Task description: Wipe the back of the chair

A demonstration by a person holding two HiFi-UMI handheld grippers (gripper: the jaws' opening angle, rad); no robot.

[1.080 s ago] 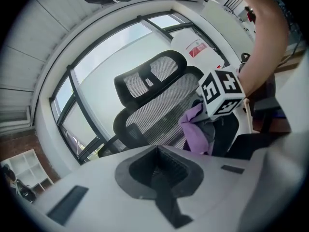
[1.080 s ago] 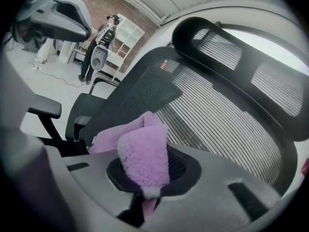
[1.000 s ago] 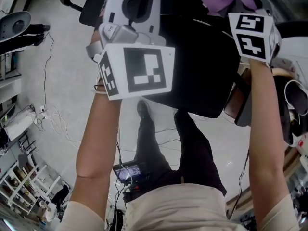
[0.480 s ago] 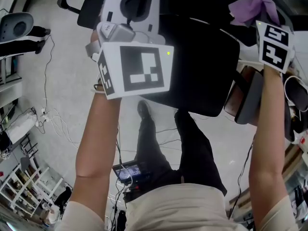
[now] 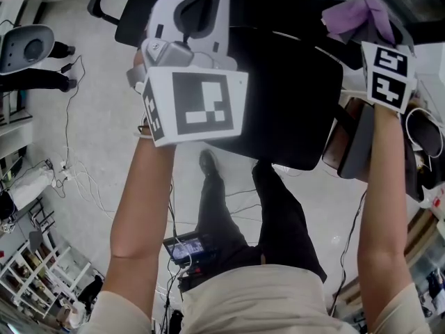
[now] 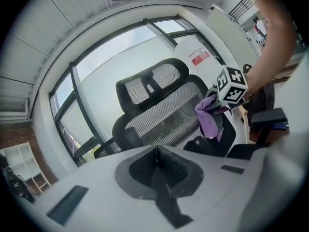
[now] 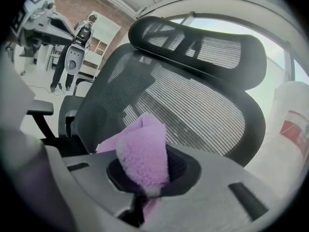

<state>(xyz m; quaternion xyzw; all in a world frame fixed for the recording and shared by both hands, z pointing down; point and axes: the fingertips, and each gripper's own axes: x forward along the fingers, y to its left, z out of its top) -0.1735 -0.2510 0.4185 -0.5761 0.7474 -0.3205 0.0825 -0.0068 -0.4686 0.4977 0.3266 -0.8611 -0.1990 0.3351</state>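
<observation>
Head view steeply down on chair (image 5: 292,96), both gripper views face its mesh back (image 7: 193,105), right nearer.

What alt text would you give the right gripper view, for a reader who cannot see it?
The right tool is shut on a fluffy purple cloth, held up in front of the black mesh back of an office chair. The chair's headrest stands above it, with a bright window behind.

Two tools — the left tool (image 6: 155,152) and the right tool (image 7: 144,186) — carrying two marker cubes (image 5: 198,106), one apiece. One purple cloth (image 7: 142,149). One black mesh chair (image 7: 193,100), with one headrest (image 7: 203,42). Two bare forearms (image 5: 139,207) of one person.
</observation>
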